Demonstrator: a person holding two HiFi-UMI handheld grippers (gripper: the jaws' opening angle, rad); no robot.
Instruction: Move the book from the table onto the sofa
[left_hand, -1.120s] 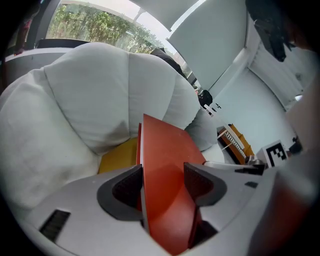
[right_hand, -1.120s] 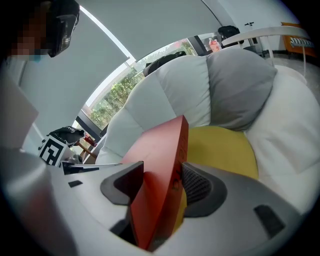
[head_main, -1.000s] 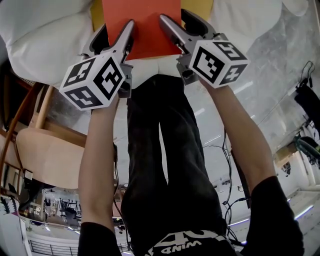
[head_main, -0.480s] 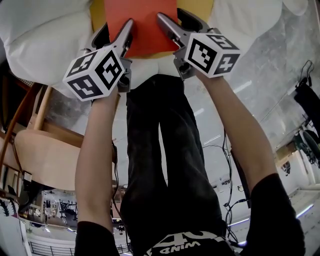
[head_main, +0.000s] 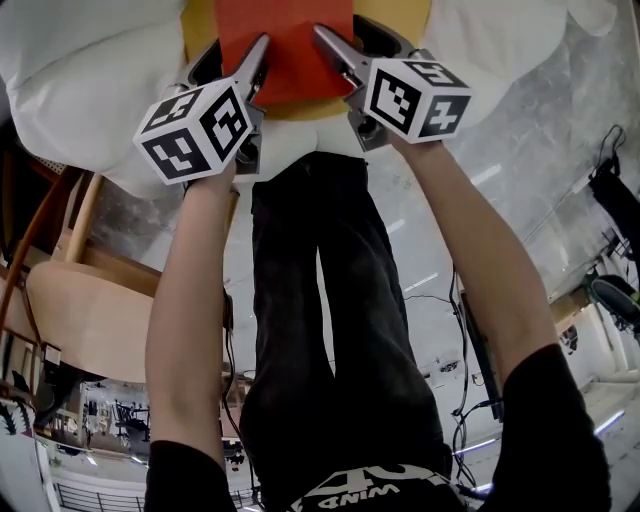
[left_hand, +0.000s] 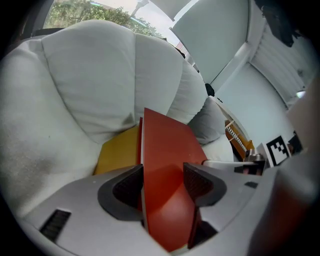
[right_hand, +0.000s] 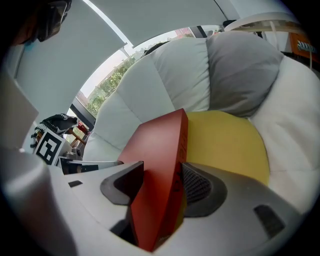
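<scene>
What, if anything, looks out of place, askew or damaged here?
Nothing stands out. The left tongs and the right tongs both grip the red book, held over the yellow cushion on the white sofa; its cover looks intact.

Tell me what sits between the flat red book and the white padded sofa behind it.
A flat yellow pad lies between the flat red book and the white padded sofa; the right gripper view shows it plainest.

Wooden chair (head_main: 90, 310) at left of head view, pale marbled floor (head_main: 545, 130) at right, daylit window (left_hand: 85, 12) with greenery at upper left of left gripper view
</scene>
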